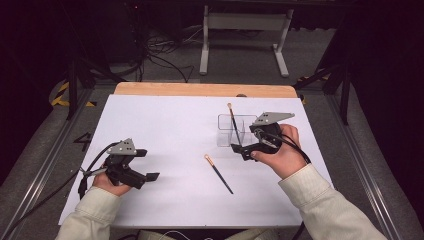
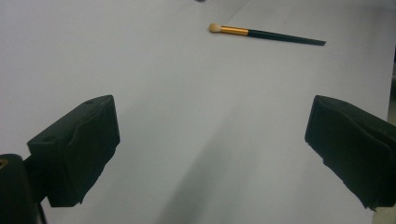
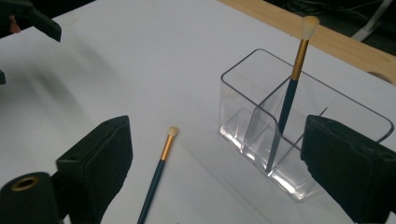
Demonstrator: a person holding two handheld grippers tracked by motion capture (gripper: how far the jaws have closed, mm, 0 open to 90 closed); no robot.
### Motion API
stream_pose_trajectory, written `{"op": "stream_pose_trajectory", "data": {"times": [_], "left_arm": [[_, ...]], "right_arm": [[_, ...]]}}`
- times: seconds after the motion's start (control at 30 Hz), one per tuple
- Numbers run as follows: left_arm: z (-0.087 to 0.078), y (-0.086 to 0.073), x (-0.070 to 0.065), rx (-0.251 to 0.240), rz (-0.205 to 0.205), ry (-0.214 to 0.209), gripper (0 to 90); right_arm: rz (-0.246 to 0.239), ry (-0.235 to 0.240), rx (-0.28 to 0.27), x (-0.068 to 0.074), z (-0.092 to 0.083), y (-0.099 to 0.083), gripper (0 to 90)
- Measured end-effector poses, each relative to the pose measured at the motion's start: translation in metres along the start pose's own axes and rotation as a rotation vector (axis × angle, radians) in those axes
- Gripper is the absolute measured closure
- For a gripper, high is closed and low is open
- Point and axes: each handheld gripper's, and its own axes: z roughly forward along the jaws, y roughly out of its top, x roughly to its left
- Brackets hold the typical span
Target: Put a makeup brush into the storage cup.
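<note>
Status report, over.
Both grippers, left and right, open, empty. One makeup brush stands in clear organizer; other brush lies unobstructed on table.

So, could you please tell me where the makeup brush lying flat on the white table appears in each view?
High view: the lying brush is at centre, between the two grippers, bristles toward the far side.
Left gripper view: lying brush at top, right of centre.
Right gripper view: lying brush at bottom centre, left of the clear organizer.
Shared landmark: the white table sheet.
</note>
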Motion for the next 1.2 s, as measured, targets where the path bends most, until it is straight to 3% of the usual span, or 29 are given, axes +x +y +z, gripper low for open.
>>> {"op": "stream_pose_trajectory", "data": {"times": [0.43,0.83,1.07,1.2], "left_arm": [[-0.008,-0.005,0.0,-0.07,0.019,0.007,3.0],[-0.012,-0.014,0.002,-0.1,0.021,0.022,3.0],[-0.019,-0.021,0.002,-0.115,0.009,0.045,3.0],[-0.02,-0.024,0.003,-0.104,-0.002,0.046,3.0]], "right_arm": [[-0.023,-0.011,0.165,0.006,0.013,0.016,18.0],[-0.002,-0.006,0.277,0.007,0.032,0.021,21.7],[0.042,0.001,0.321,0.008,0.044,0.022,22.3],[0.063,0.013,0.375,0.009,0.053,0.02,23.1]]}}
